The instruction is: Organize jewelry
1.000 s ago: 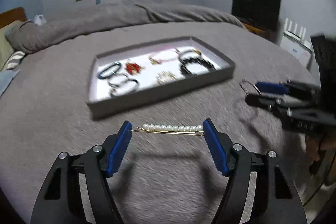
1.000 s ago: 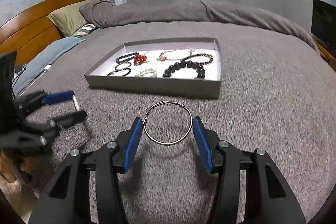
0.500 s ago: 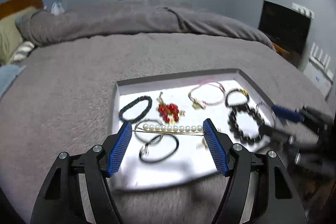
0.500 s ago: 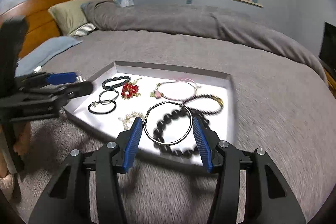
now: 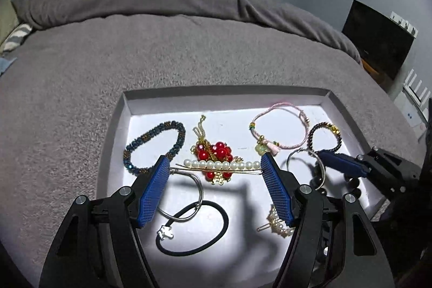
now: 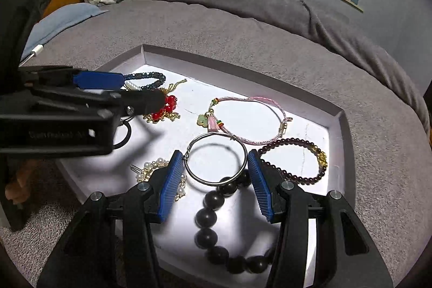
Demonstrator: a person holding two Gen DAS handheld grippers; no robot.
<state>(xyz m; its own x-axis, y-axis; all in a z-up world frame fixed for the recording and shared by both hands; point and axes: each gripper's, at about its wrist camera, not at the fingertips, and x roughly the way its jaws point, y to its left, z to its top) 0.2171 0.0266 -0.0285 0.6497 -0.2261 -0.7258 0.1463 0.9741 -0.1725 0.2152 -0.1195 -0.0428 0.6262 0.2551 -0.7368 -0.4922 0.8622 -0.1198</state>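
The left gripper (image 5: 216, 169) has its fingers clenched on a pearl hairpin (image 5: 220, 166): a thin gold wire clip topped by one straight row of small white pearls. Its long axis runs crosswise, from the left finger pad to the right one, level and held up over the tray (image 5: 113, 126), above the red bead charm (image 5: 216, 153).

In the tray, from the left, lie a dark blue bead bracelet (image 5: 154, 145), a silver bangle (image 5: 194, 193) overlapping a black hair tie (image 5: 193, 228) that carries a small silver charm, then the red bead charm with its gold chain. Further right is a pink cord bracelet (image 5: 280, 126) with a pale green pendant and a tassel, and near the front a second pearl clip (image 5: 278, 226), partly hidden behind the left gripper's right finger. At the right end lies a dark red bead bracelet (image 6: 294, 158) with a gold bead.

The right gripper (image 6: 216, 174) has its fingers clenched on a silver wire ring (image 6: 216, 158), a plain thin hoop with a small wire twist at its edge. The hoop lies nearly flat between the pads, its opening facing up, above the big black bead bracelet (image 6: 216, 220) at the right front of the tray.

The tray is a shallow gray box with a white floor, resting on a gray blanket (image 5: 189, 53) that covers the bed.
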